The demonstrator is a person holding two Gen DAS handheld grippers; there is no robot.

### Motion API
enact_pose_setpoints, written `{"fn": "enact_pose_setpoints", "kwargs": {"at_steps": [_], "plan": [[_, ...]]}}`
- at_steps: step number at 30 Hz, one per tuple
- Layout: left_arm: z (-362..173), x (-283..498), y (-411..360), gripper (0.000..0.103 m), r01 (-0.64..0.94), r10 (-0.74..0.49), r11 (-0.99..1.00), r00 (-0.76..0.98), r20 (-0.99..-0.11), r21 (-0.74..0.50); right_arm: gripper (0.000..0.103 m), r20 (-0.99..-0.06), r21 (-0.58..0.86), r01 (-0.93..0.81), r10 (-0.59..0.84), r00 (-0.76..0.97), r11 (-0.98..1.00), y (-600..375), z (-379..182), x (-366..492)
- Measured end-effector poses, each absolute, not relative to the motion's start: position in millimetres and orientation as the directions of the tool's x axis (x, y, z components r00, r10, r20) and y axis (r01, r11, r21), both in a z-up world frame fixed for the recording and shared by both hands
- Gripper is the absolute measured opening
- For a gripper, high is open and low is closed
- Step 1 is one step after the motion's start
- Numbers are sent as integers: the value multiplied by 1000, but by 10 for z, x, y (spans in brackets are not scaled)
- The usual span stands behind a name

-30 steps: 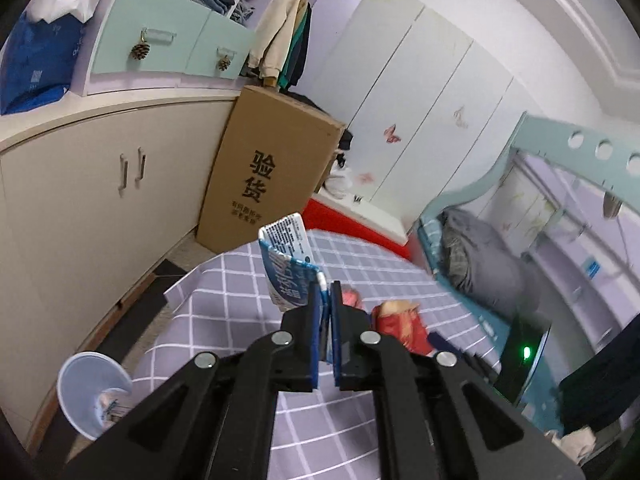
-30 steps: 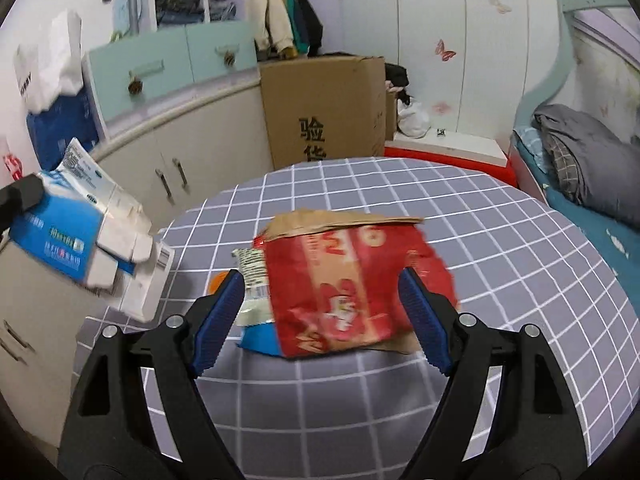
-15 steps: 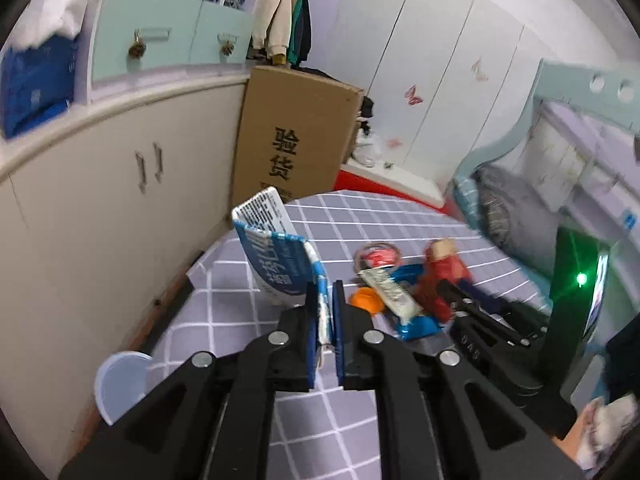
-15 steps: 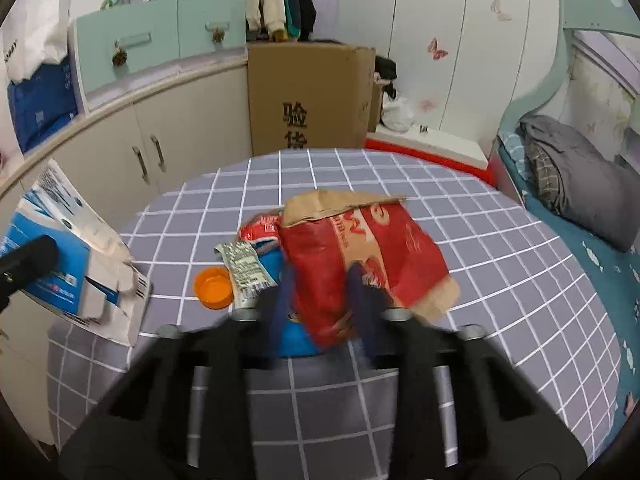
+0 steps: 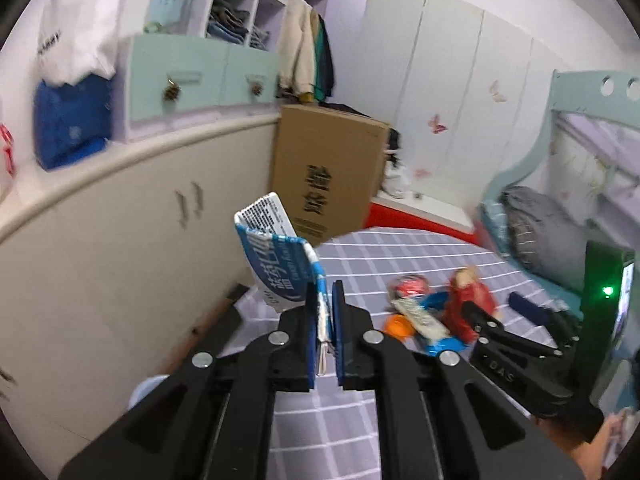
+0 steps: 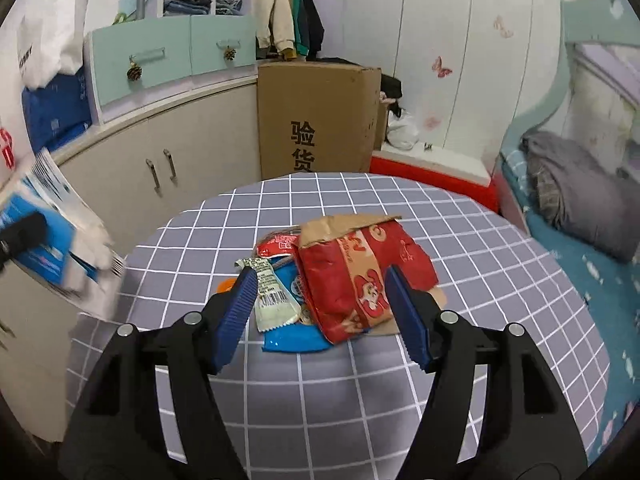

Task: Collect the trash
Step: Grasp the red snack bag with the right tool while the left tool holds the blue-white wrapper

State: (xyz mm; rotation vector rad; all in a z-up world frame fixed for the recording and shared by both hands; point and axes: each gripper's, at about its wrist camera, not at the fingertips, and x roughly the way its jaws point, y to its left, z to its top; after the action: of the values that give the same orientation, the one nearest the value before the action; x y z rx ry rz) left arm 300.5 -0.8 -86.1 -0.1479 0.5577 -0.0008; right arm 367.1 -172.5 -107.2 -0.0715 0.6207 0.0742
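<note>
- My left hand-held gripper (image 5: 325, 312) is clamped on the flattened blue-and-white carton (image 5: 276, 264), off the left edge of the table (image 6: 400, 400). It stands up from the pads without drooping, so I judge it light, stiff card that holds well by its crushed edge.
- My right hand-held gripper (image 6: 320, 300) hangs over the heap of trash at the table's middle. Its jaws are opening, and the pads press on nothing, though the heap lies between them in my view.
- The red paper bag (image 6: 360, 276) lies on top at the right of the heap, with a torn brown flap at its far end. It looks thin, crumpled and nearly weightless. I would pinch a raised fold near its near edge, since a flat spot may slip.
- The white sachet (image 6: 272, 300) and blue wrapper (image 6: 296, 342) lie left of the bag, partly tucked beneath it. Both look like glossy film, so soft and slippery. A sealed edge seems the surest hold.
- An orange cap (image 5: 399, 325) lies at the heap's left. It looks small, hard and likely to roll.
</note>
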Motion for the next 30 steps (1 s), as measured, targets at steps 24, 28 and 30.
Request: {"fn": "enact_pose_setpoints", "kwargs": {"at_steps": [24,28,30], "plan": [[-944,3109,200,7,-96,6,987,826,-563,-131,28,-459,-85,-23,-19,888,996,-1901,-653,3521],[-854,2958,273,7,-99,8,986,836,-548,-137,28,-403,-24,-86,69,912,996,-1897,-378,3218],[-799,2847,353,7,-108,15,984,842,-539,-142,28,-397,20,-154,149,906,988,-1837,-278,3098]]}}
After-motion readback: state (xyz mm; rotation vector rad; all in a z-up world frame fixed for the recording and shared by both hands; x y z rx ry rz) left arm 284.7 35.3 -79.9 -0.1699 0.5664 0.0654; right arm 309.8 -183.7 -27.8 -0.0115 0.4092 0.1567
